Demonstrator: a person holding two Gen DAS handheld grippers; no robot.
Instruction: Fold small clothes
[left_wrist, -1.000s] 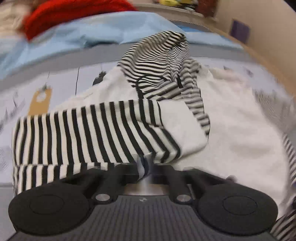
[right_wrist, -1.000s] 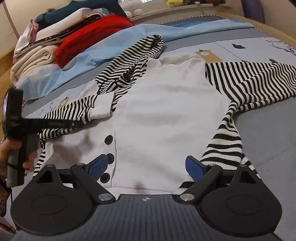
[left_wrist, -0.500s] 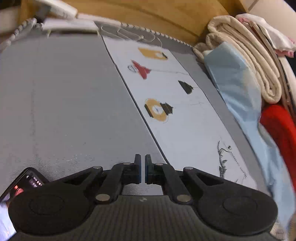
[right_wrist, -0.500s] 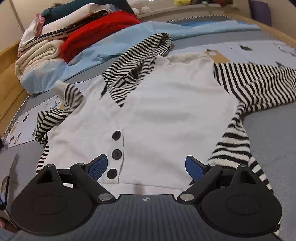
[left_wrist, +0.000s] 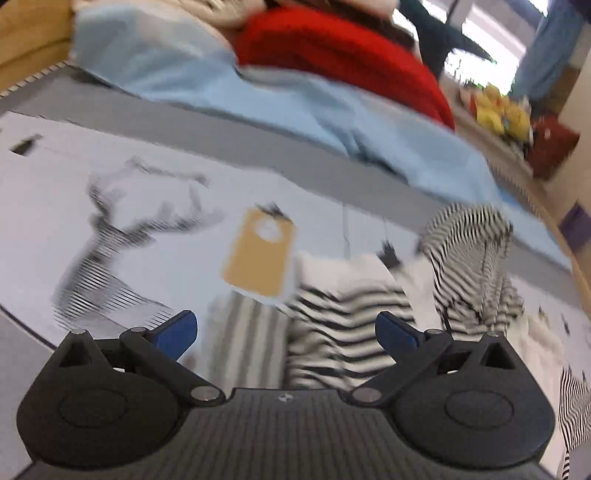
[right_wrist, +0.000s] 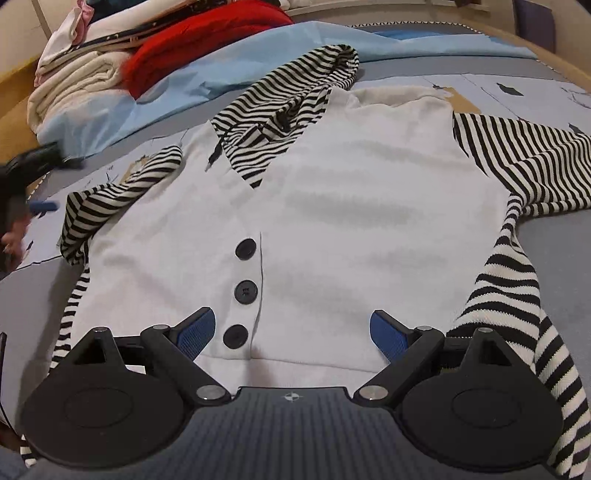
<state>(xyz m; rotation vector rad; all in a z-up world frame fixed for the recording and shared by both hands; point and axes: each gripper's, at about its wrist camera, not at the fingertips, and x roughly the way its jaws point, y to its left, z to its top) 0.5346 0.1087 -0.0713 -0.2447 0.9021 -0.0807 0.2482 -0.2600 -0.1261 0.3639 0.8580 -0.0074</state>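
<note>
Left claw (left_wrist: 286, 330): jaws just sprung wide, nothing between the pads; blurred view. Crumpled striped sleeve (left_wrist: 343, 332) lies just ahead, slightly right, running from the mat's left edge toward the top's body. Right claw (right_wrist: 291, 330): spread, empty, over the hem of the white top (right_wrist: 332, 206), beside three black buttons (right_wrist: 245, 291). Left claw is nearer that sleeve. Other sleeve (right_wrist: 524, 166) stretches toward the mat's right edge. No legible writing.
</note>
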